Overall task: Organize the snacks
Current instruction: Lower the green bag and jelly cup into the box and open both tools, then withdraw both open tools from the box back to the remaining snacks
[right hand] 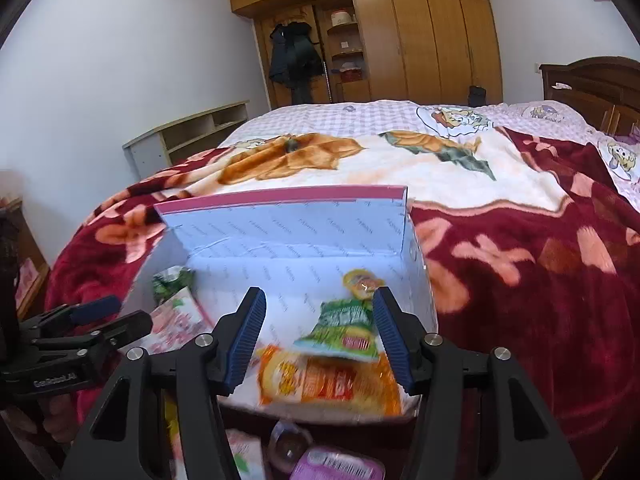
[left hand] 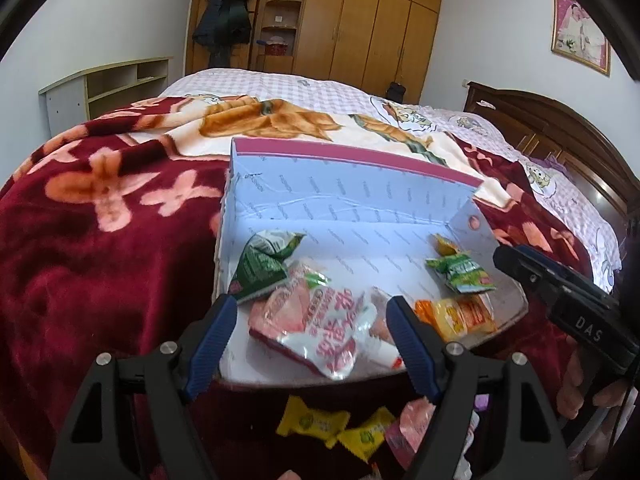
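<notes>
Hovering my left gripper and right gripper, jaws apart, gripping nothing, over snack packets in the box on the bed.

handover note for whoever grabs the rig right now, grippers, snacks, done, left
Left gripper: open, empty, over the near edge of the box.
Right gripper: open, nothing gripped, above the orange packet and the green packet, both lying in the box.
Also in the box: dark green packet, pink-and-white packet, small yellow snack.
Left: yellow candies, a pink packet and a purple pack on the blanket in front of the box.
</notes>
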Demonstrator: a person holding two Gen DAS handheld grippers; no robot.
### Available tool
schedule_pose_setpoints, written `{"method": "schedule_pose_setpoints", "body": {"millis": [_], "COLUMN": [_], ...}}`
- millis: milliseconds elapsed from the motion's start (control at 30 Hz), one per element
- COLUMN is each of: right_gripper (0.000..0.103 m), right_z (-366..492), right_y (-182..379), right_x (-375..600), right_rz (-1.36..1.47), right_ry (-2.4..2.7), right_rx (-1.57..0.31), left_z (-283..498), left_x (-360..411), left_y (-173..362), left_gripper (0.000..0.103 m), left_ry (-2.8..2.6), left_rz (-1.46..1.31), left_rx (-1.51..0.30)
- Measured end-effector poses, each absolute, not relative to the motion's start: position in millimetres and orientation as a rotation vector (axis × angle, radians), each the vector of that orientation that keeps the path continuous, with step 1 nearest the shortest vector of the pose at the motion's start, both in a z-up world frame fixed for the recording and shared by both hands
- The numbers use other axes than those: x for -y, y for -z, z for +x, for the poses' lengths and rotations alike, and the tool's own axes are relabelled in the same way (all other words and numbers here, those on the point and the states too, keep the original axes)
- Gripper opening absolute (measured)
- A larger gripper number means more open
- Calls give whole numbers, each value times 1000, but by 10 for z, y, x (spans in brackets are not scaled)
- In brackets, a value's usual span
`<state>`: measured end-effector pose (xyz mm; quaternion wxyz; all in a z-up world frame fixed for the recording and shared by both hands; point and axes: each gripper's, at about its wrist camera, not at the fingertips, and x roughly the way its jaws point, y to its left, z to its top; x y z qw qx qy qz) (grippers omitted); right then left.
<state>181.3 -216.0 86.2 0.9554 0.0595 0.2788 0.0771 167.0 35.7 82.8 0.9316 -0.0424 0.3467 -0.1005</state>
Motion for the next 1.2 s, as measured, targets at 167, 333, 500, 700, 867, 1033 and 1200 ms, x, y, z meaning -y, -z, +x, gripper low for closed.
{"method": "schedule_pose_setpoints", "body": {"millis": [167,333,500,700,867,1033,1200], "right_gripper": [57,57,57,57,57,57,57], "right_z": [1598,1400,1194,949,811,696,610], "right_y": [-842,-808,-800,-773,-680,-610,-526], "right_x": [2135,2136,2135,2114,2116,2133,2147], "right_rz": [117,128,145,157,183,194,211], "right_ry": [-173,-176,-179,-175,-168,-161,-159], "right_rx": [-567,-571,-565,-561,-584,-588,-596], "left_z": [1471,1294,1105,955,834,706,604], "left_x": [-360,-406,-453,-464,-412,-309,-220], "left_y": [-835,-792,-742,-663,-566,-454,-329], "left_gripper": [81,81,81,81,81,81,81], "left_ry": [201,183,169,155,169,190,196], "left_rz": [-81,-78,-83,-88,-85,-55,-27], "left_rx": [-708,-720,-726,-744,-769,-788,-800]}}
